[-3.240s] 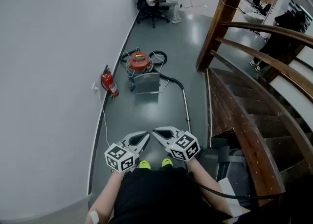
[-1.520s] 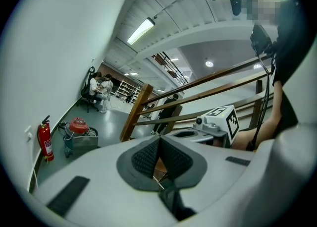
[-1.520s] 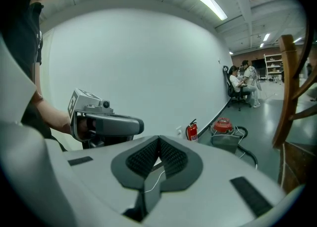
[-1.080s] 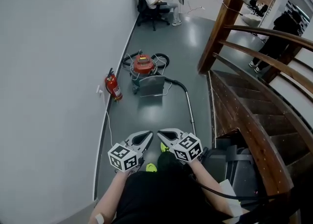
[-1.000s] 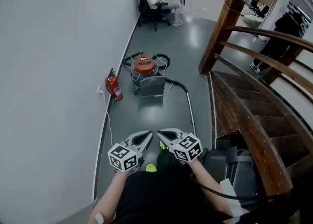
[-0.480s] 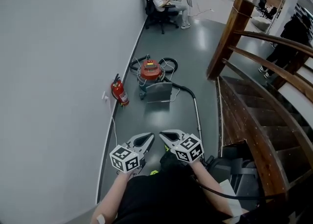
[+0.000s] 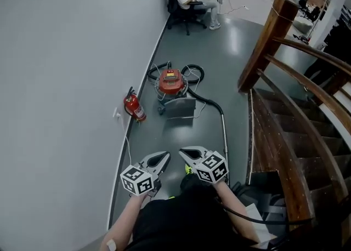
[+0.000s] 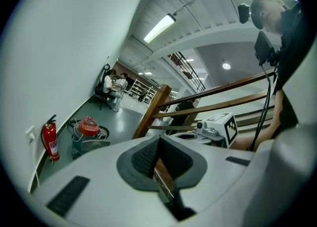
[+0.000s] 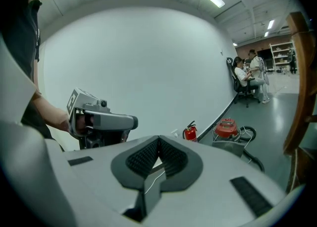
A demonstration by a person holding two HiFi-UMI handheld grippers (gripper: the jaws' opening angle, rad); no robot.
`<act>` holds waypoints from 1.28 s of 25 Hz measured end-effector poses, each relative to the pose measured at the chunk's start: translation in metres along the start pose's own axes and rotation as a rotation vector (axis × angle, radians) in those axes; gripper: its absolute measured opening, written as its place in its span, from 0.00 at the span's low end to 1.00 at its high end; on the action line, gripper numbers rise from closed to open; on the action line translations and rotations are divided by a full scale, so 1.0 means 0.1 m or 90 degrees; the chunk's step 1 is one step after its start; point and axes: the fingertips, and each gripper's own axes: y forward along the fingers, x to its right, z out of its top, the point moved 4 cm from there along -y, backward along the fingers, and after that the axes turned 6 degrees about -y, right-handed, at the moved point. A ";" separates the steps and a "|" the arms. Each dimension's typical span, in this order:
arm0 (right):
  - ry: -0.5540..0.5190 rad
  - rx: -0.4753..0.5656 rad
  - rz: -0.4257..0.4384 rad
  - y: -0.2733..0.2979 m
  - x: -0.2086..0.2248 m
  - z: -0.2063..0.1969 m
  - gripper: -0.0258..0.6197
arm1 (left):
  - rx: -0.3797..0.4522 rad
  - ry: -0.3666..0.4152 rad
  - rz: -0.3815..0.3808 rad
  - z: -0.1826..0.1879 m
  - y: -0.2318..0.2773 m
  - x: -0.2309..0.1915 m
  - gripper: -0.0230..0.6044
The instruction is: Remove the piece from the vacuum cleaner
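No words or numbers can be read. The label on the fire extinguisher, just left of the vacuum cleaner, is too small to make out. The cubes on the left gripper and right gripper bear only black-and-white square markers.

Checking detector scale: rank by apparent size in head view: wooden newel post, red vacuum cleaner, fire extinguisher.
1. wooden newel post
2. red vacuum cleaner, hose excluded
3. fire extinguisher, clearly the smallest

vacuum cleaner fittings too small
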 end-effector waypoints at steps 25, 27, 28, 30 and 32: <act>-0.036 -0.074 0.090 0.39 1.69 0.56 0.06 | 0.018 -0.034 0.056 0.86 1.45 -0.76 0.05; -0.038 -0.078 0.089 0.39 1.76 0.58 0.06 | 0.019 -0.029 0.058 0.87 1.48 -0.77 0.05; -0.038 -0.078 0.088 0.39 1.78 0.59 0.06 | 0.018 -0.024 0.060 0.88 1.49 -0.78 0.05; -0.033 -0.080 0.086 0.40 1.83 0.58 0.06 | 0.014 -0.014 0.064 0.88 1.52 -0.80 0.05; -0.025 -0.083 0.087 0.42 1.85 0.54 0.06 | 0.009 -0.006 0.065 0.86 1.53 -0.84 0.05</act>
